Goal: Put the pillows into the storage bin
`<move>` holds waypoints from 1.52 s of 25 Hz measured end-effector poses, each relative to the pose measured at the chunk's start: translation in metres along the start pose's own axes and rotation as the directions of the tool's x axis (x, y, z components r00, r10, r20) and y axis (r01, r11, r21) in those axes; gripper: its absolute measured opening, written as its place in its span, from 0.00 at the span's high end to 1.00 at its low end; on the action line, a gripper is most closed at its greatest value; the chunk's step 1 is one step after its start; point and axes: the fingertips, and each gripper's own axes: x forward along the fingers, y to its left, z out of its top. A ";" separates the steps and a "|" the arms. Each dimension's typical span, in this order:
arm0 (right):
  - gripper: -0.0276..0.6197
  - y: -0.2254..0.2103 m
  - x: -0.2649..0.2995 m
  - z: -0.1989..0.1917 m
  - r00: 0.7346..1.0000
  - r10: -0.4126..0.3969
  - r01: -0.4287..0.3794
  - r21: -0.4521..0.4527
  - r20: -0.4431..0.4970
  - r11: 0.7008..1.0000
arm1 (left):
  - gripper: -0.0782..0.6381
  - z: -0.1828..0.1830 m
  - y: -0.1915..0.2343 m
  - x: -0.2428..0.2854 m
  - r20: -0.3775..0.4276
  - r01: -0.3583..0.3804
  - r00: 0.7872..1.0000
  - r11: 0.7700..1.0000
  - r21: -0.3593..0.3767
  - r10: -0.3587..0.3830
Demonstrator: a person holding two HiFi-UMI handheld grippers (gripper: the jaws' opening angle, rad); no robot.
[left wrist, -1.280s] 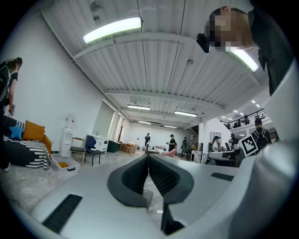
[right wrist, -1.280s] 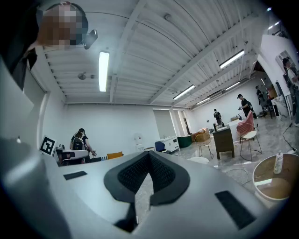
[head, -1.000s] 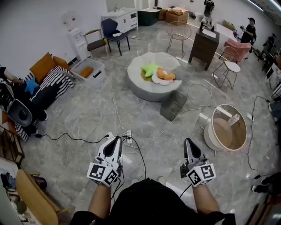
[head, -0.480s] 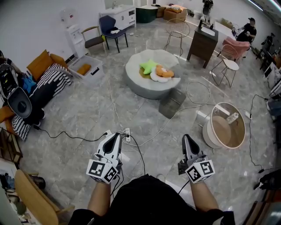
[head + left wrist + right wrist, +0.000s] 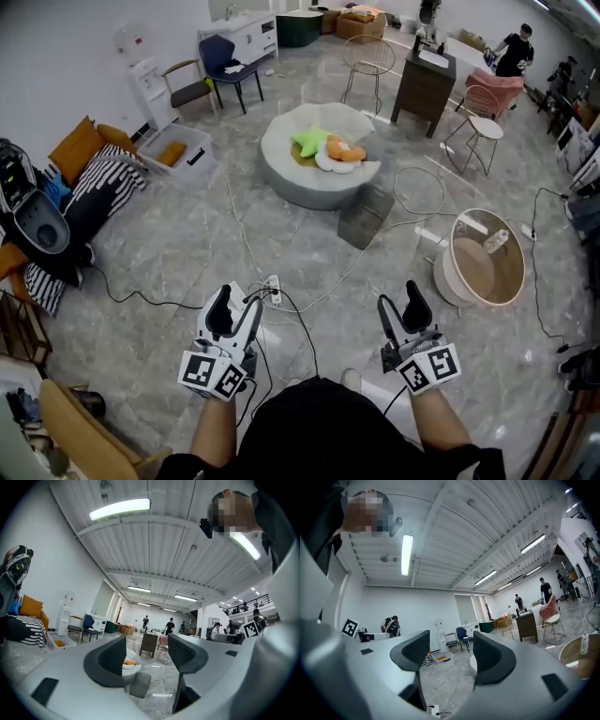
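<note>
The right gripper (image 5: 450,652) has just been opening its jaws, nothing sits between them, and straight ahead through the gap the clear storage bin (image 5: 446,661) rests on the grey floor (image 5: 440,682), a blue chair (image 5: 462,633) just beyond.

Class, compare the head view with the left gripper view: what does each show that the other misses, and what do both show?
Only the head view: the green star pillow, the round table at the right and the power strip on the floor.
Only the left gripper view: the ceiling lights and a balcony with people.
Both: the left gripper, whose jaws have just been opening with nothing between them, the storage bin holding an orange pillow, the round pouf and the dark cabinet.
</note>
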 end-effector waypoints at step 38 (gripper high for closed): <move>0.55 -0.156 0.172 0.012 0.999 0.045 -0.043 0.065 -0.027 0.997 | 0.48 0.019 0.054 0.198 -0.003 -0.098 0.995 0.994 0.057 0.098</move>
